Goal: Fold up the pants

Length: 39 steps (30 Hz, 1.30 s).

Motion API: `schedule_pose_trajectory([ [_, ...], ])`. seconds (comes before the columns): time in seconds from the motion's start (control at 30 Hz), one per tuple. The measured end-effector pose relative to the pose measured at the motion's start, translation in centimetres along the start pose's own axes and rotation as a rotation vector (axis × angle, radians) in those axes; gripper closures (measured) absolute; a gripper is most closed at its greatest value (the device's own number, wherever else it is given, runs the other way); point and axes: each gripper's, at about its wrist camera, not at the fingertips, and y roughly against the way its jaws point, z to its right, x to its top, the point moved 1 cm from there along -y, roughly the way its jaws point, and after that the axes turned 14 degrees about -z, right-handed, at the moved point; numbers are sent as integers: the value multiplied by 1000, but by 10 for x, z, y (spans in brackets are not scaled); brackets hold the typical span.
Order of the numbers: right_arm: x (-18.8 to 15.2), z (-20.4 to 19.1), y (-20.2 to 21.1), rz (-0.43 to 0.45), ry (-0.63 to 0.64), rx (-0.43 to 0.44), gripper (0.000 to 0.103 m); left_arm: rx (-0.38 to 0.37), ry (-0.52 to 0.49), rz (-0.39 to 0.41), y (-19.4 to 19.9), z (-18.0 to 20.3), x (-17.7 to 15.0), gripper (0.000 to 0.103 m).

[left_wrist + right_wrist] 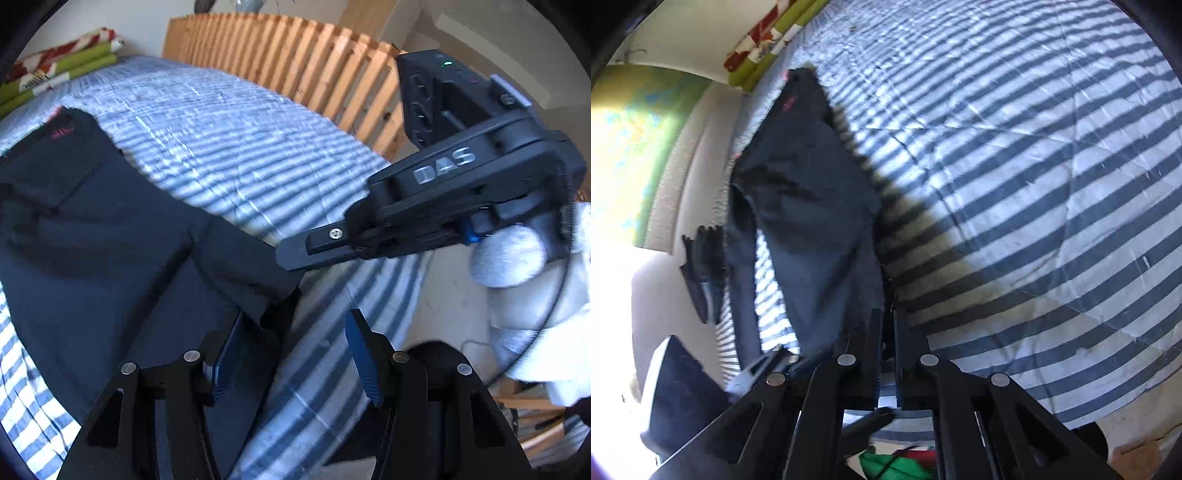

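Dark navy pants [110, 236] lie spread on the blue-and-white striped bed cover [240, 147], waistband far left, one leg reaching toward me. In the left wrist view my left gripper [295, 314] is open. Its left blue pad is over the leg's hem and its right pad is over bare cover. My right gripper [290, 260] comes in from the right with its fingers together at that hem. In the right wrist view the right gripper [887, 314] is shut, with the edge of the pants [812, 206] running into the narrow gap between its jaws.
A wooden slatted frame [295, 62] borders the bed's far side. Folded green and red cloth [55, 70] lies at the far corner. A white-gloved hand [509, 254] holds the right gripper. A dark garment [701, 266] hangs at the bed's left edge, by the wall.
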Motion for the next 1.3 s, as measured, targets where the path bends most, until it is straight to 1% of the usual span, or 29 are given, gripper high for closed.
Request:
schedule_pose_trajectory([
  [0.03, 0, -5, 2, -2, 8, 15, 98, 11, 4, 17, 1, -2, 1, 48],
  [0.07, 1, -8, 3, -3, 12, 23, 98, 20, 9, 26, 2, -4, 3, 57],
  [0.1, 3, -14, 3, -6, 20, 30, 98, 21, 20, 23, 1, -8, 4, 71],
  [0.13, 4, -18, 3, -8, 28, 30, 98, 17, 32, 16, 0, -12, 6, 78],
  [0.17, 5, -22, 2, -9, 31, 28, 98, 11, 43, 10, -2, -17, 8, 80],
  [0.2, 6, -25, 2, -11, 35, 27, 98, -1, 52, 11, -2, -21, 8, 86],
  [0.23, 7, -27, 3, -11, 35, 27, 98, -4, 60, 16, -1, -23, 8, 97],
  [0.27, 8, -30, 3, -12, 37, 32, 98, -9, 72, 22, 1, -27, 7, 98],
  [0.37, 7, -37, 7, -13, 61, 38, 98, -86, 130, 50, 11, -40, 1, 99],
  [0.43, 6, -41, 8, -21, 90, 35, 98, -121, 154, 65, 19, -45, -2, 100],
  [0.5, 4, -44, 8, -26, 121, 32, 98, -134, 157, 79, 29, -45, -7, 100],
  [0.57, 7, -43, 9, -26, 129, 42, 95, -170, 176, 91, 39, -49, -12, 100],
  [0.6, 12, -40, 11, -14, 118, 29, 95, -191, 188, 101, 46, -51, -17, 100],
  [0.63, 17, -38, 13, -10, 117, 23, 92, -196, 194, 109, 52, -53, -20, 100],
  [0.7, 39, -33, 15, 3, 105, 26, 85, -202, 203, 132, 66, -57, -28, 100],
  [0.73, 51, -32, 15, 19, 84, 12, 80, -203, 206, 140, 71, -60, -32, 100],
  [0.77, 66, -33, 15, 35, 63, -5, 78, -198, 217, 151, 78, -64, -36, 100],
  [0.83, 100, -43, 11, 55, 44, -8, 78, -206, 241, 172, 90, -71, -43, 100],
  [0.87, 116, -52, 8, 63, 44, -14, 73, -207, 248, 183, 96, -74, -47, 100],
  [0.9, 134, -64, 3, 73, 46, -22, 71, -205, 254, 195, 103, -77, -52, 100],
  [1.0, 172, -104, -14, 95, 63, -44, 69, -205, 282, 220, 120, -90, -64, 100],
  [1.07, 196, -135, -30, 108, 81, -38, 56, -217, 301, 234, 129, -99, -71, 100],
  [1.17, 231, -170, -58, 113, 86, -49, 55, -219, 328, 251, 138, -114, -81, 101],
  [1.2, 245, -181, -70, 104, 78, -57, 55, -222, 336, 257, 140, -118, -83, 103],
  [1.23, 255, -189, -79, 95, 75, -68, 55, -225, 342, 260, 141, -122, -84, 102],
  [1.3, 276, -206, -98, 88, 71, -118, 55, -229, 348, 269, 144, -128, -85, 102],
])
